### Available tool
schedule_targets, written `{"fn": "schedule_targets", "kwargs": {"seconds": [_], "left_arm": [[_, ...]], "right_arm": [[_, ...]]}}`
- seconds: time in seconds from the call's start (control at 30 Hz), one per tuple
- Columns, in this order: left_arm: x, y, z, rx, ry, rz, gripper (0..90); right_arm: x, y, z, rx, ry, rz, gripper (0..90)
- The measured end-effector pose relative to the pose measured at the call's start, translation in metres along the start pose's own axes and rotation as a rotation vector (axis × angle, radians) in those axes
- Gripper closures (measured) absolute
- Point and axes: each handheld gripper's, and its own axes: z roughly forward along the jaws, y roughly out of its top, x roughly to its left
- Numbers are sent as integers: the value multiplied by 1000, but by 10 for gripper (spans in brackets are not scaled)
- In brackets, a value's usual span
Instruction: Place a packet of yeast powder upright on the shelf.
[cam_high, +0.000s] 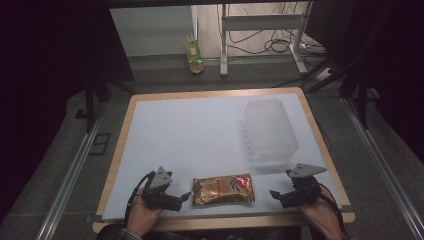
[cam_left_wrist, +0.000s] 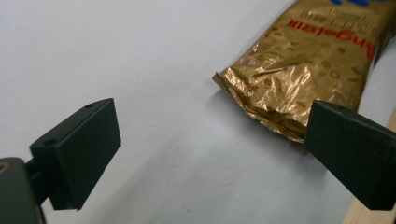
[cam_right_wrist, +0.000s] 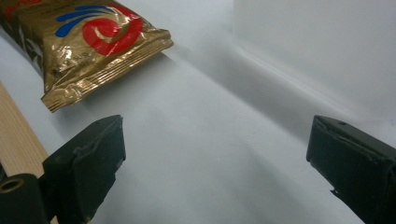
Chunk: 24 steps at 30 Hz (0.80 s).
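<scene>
My table (cam_high: 165, 130) carries a white sheet; a clear tub (cam_high: 270, 131) stands upside down at its far right. The gold packet (cam_high: 223, 189) lies flat near the front edge, between my grippers. My left gripper (cam_high: 186, 197) and right gripper (cam_high: 274, 193) flank it, jaws apart, holding nothing.

A clear plastic tub (cam_high: 270, 131) sits on the white table (cam_high: 190, 135).

— Where does the snack packet (cam_high: 223, 189) lie?
— On the counter (cam_high: 190, 135), at its near edge, nearer than the plastic tub (cam_high: 269, 131) and left of it.
— And the claws?
— Left claw (cam_high: 185, 197) just left of the packet, right claw (cam_high: 274, 194) to its right.
</scene>
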Motion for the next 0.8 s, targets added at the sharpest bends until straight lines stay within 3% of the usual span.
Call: {"fn": "schedule_targets", "kwargs": {"seconds": [0.2, 0.37, 0.53, 0.7, 0.8], "left_arm": [[-3, 1, 3, -1, -20, 9, 2], [0, 2, 1, -15, -35, -28, 7], [5, 2, 3, 4, -48, -69, 8], [4, 3, 1, 1, -56, -68, 11], [3, 3, 3, 29, -57, -56, 11]], "right_arm": [[2, 0, 2, 17, 10, -11, 44], [2, 0, 4, 28, 23, -3, 37], [3, 0, 6, 45, 23, -11, 37], [4, 0, 6, 47, 20, -22, 37], [3, 0, 6, 49, 21, -12, 37]]}}
